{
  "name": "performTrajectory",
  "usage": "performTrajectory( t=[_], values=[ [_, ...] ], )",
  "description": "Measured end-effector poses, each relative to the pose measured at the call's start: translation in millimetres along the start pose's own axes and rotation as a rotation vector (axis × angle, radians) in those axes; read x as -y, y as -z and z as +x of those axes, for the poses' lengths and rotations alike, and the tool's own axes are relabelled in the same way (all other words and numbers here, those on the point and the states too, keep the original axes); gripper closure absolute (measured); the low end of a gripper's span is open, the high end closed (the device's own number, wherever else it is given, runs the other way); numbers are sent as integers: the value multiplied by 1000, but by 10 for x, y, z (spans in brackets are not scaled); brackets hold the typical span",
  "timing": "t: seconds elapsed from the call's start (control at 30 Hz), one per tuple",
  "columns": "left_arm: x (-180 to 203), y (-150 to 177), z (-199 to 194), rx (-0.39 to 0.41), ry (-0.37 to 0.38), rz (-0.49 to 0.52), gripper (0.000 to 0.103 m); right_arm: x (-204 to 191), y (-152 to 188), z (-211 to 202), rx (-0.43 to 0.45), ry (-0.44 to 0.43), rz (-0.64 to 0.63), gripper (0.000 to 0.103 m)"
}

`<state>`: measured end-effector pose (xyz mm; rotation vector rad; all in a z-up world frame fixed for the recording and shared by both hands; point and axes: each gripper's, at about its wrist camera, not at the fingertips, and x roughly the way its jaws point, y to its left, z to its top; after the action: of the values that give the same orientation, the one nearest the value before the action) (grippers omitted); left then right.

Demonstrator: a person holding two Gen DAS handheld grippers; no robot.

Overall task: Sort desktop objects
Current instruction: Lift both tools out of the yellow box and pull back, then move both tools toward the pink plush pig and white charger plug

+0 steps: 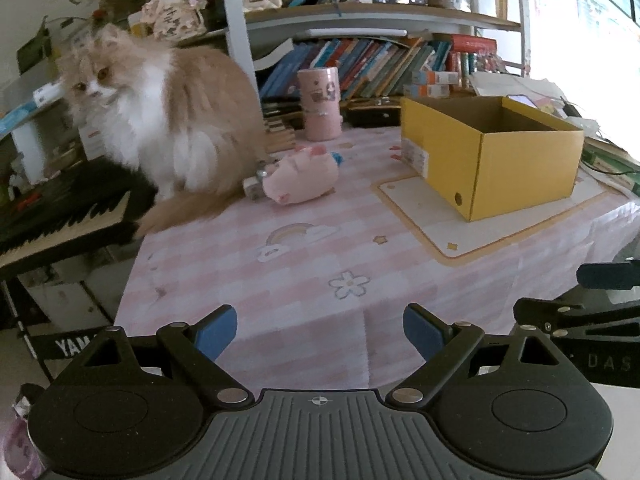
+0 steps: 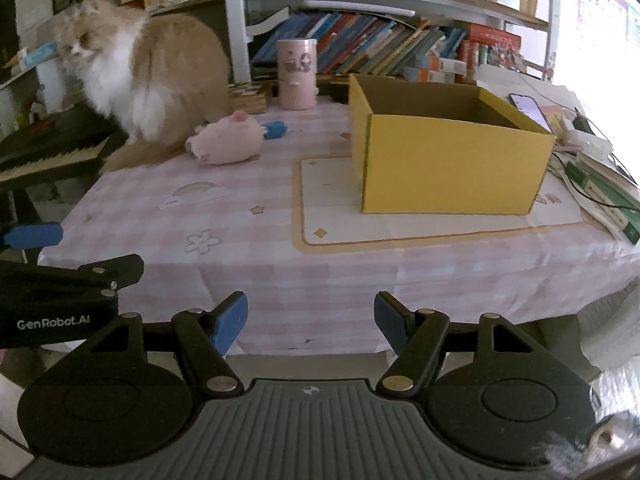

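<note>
A pink plush pig (image 1: pixel 299 179) lies on the pink checked tablecloth (image 1: pixel 280 264) beside a small blue item (image 1: pixel 338 159) and a small grey item (image 1: pixel 253 188). The pig (image 2: pixel 228 140) and the blue item (image 2: pixel 275 129) also show in the right wrist view. An open, empty yellow cardboard box (image 1: pixel 492 152) (image 2: pixel 448 152) stands on a cream mat (image 2: pixel 400 224). My left gripper (image 1: pixel 320 330) is open and empty at the table's near edge. My right gripper (image 2: pixel 311 322) is open and empty, just before the table edge.
A fluffy orange-and-white cat (image 1: pixel 160 116) (image 2: pixel 136 76) sits at the table's far left, next to the pig. A pink cylinder container (image 1: pixel 320 102) stands behind. A keyboard (image 1: pixel 60 216) is at left. Bookshelves line the back; books, a phone (image 2: pixel 528 108) and cables lie at right.
</note>
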<state>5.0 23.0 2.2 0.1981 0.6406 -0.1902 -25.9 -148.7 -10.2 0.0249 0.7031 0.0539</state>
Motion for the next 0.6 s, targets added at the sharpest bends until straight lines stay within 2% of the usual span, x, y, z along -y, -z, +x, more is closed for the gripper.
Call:
performTrajectory(
  t=[0.4,0.6],
  values=[
    [-254,44,-63,13,-42,-54,11,-220,-64,58,-26,-53,-27,35],
    [-346,32,-82,26,-57,-68,11,-337,-162,81,-6,-72,-39,35]
  ],
)
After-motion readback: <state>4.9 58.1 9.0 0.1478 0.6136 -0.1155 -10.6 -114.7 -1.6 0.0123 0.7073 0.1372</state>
